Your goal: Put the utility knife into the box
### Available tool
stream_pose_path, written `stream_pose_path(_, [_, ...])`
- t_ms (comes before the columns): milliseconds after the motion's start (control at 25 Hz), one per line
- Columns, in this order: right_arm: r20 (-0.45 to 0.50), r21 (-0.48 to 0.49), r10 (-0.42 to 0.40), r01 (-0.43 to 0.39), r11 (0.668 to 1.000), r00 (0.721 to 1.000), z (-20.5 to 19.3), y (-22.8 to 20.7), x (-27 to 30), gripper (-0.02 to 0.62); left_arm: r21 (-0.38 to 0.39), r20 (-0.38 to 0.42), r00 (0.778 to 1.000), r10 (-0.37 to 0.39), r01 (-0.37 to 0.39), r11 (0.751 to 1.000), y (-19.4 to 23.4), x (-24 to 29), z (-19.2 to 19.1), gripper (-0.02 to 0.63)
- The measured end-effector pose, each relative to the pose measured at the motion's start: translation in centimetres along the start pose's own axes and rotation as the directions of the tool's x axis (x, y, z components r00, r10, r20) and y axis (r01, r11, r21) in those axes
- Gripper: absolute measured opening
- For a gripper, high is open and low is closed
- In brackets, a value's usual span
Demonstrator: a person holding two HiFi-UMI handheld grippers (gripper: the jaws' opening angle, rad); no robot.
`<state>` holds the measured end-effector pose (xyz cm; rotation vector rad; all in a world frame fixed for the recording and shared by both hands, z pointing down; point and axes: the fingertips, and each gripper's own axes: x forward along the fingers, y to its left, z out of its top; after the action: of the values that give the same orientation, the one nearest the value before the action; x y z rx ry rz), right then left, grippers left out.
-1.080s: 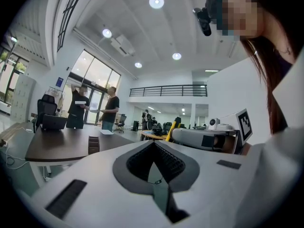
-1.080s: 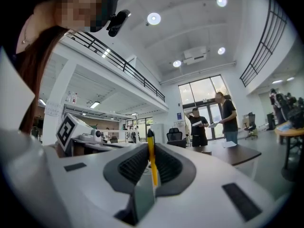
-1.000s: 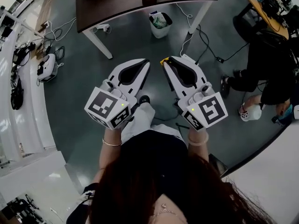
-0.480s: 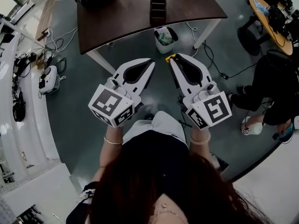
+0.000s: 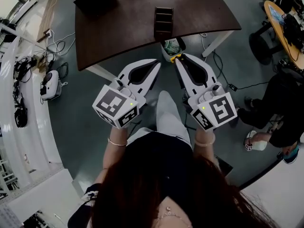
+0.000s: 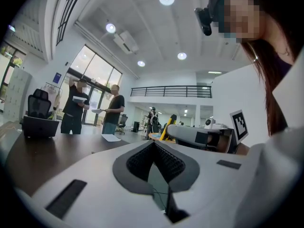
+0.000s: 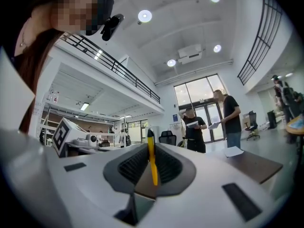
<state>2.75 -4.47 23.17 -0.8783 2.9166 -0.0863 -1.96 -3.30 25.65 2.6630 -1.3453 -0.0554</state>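
Utility knife point(image 7: 151, 163) is clamped in my right gripper point(image 5: 179, 61); my left gripper point(image 5: 156, 64) is closed, empty. The box point(image 5: 163, 23), upper middle on the surface point(image 5: 118, 30), awaits the drop

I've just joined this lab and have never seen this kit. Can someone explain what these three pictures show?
There is no robot here. A person holds a white two-jaw tool in each hand. The head view comes from a camera on the person's head and looks down past their hair at the left gripper and the right gripper. The cubes with square markers are part of the tools. The other two views come from a camera riding on each gripper, looking along its jaws. The right gripper's jaws are closed on a yellow utility knife. The left gripper's jaws are together with nothing between them. Ahead stands a brown table with a dark box near its front edge.
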Motion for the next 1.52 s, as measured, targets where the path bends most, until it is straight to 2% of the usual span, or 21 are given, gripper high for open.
stream_pose_path(200, [0.011, -0.007, 0.012, -0.012, 1.000, 1.000, 0.2, -5.6, 4.2, 0.052, 0.002, 0.004, 1.000, 0.005, -0.005, 1.000, 4.4, 5.5, 0.9, 0.002])
stream_pose_path(560, [0.009, 0.012, 0.061, -0.061, 0.998, 0.998, 0.5, -12.7, 9.5, 0.052, 0.003, 0.003, 0.998, 0.056, -0.056, 0.998, 10.2, 12.1, 2.8, 0.002])
stream_pose_path(800, [-0.004, 0.022, 0.075, -0.075, 0.997, 0.997, -0.2, -13.8, 13.1, 0.052, -0.013, 0.007, 0.998, 0.070, -0.070, 0.997, 13.7, 12.9, 3.0, 0.002])
stream_pose_path(1080, [-0.032, 0.043, 0.041, -0.039, 0.998, 0.999, -0.6, -16.4, 16.3, 0.052, -0.044, -0.005, 0.999, 0.046, -0.047, 0.998, 17.6, 15.5, 3.4, 0.002])
stream_pose_path(1280, [-0.065, 0.093, 0.013, -0.007, 0.996, 0.998, -2.6, -18.4, 18.0, 0.052, -0.078, -0.046, 0.998, 0.033, -0.036, 0.996, 19.5, 16.9, 1.8, 0.002])
stream_pose_path(1520, [-0.111, 0.157, -0.034, 0.052, 0.986, 0.993, -6.4, -20.8, 19.1, 0.052, -0.142, -0.102, 0.995, 0.017, -0.031, 0.989, 21.1, 18.3, -1.9, 0.002])
